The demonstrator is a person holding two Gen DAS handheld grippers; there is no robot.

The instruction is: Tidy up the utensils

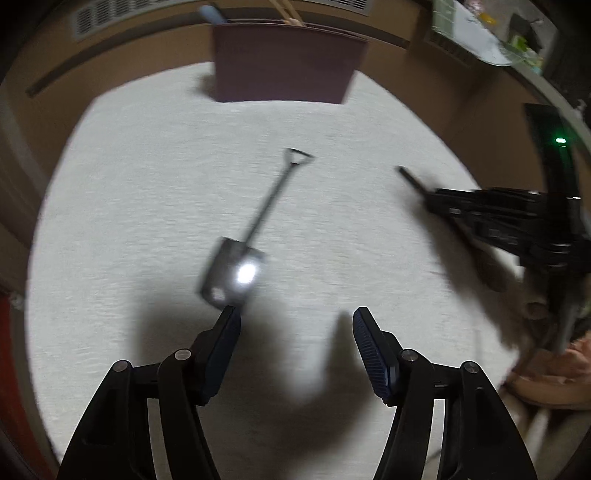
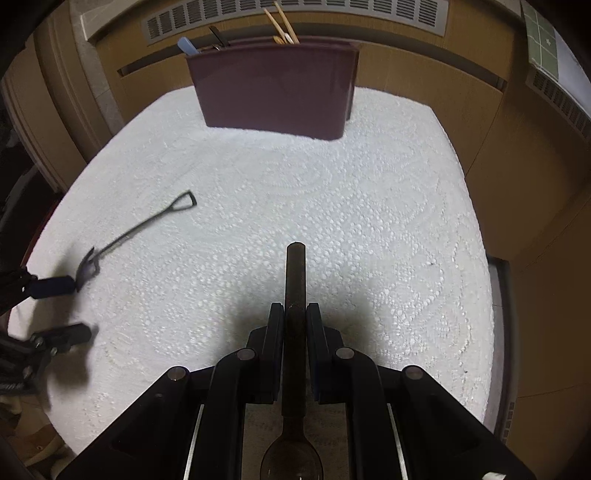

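A dark shovel-shaped utensil lies on the white lace tablecloth, with its shiny head toward me. My left gripper is open just short of that head, and the left fingertip is right beside it with nothing between the pads. In the right wrist view the same utensil lies at the left, by the left gripper. My right gripper is shut on a dark spoon, handle pointing forward and bowl under the camera. The right gripper also shows at the right of the left wrist view.
A maroon utensil holder stands at the table's far edge, with a blue handle and wooden chopsticks sticking out. Wooden panels with vents rise behind it. A dark device with a green light stands at the right.
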